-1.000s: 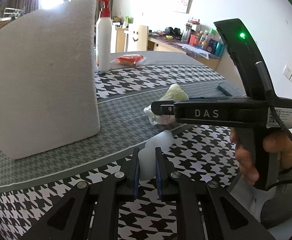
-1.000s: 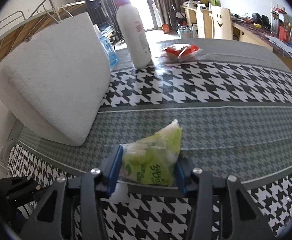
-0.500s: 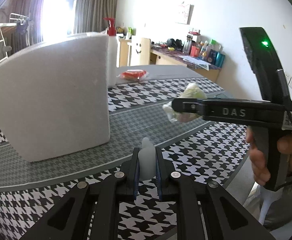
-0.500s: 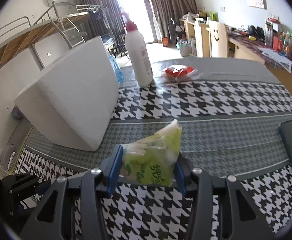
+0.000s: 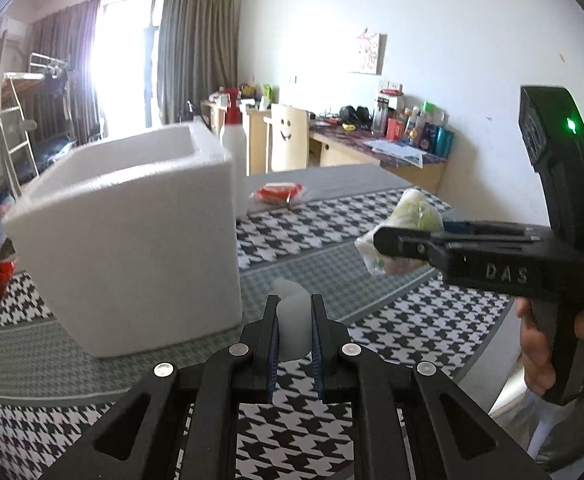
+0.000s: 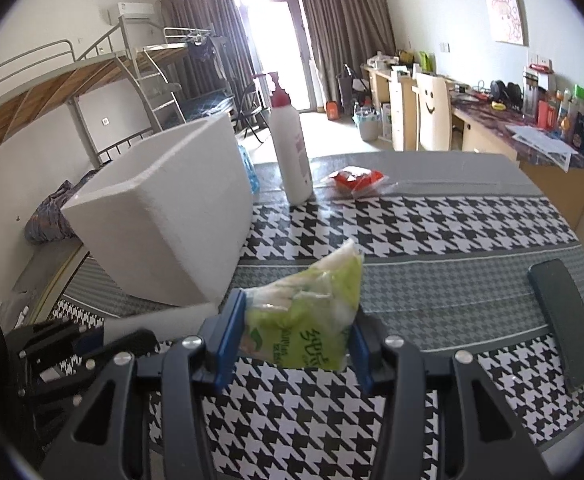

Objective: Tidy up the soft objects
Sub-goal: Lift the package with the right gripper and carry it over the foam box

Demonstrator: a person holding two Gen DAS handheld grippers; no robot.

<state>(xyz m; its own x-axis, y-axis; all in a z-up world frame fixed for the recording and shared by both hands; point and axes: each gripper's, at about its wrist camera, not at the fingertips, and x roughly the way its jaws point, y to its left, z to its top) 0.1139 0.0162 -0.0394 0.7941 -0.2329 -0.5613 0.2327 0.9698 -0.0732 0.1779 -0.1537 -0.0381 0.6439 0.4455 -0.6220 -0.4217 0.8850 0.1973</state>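
Observation:
My left gripper [image 5: 295, 320] is shut on a soft white foam roll [image 5: 292, 326] and holds it above the table, in front of the white foam box [image 5: 132, 236]. My right gripper [image 6: 297, 332] is shut on a green and white plastic packet [image 6: 311, 320], also lifted above the table; it shows at the right of the left wrist view [image 5: 401, 240]. The foam box [image 6: 172, 216] stands open-topped at the table's left, and its inside is hidden. A red packet [image 6: 355, 178] lies at the far side.
A white pump bottle with a red top [image 6: 290, 148] stands behind the box. A dark flat object [image 6: 563, 320] lies at the table's right edge. The table has a houndstooth cloth [image 6: 431, 232]. A desk and chair [image 6: 431, 108] stand behind.
Both grippers have risen with their objects still held. The box's open top now shows in both views.

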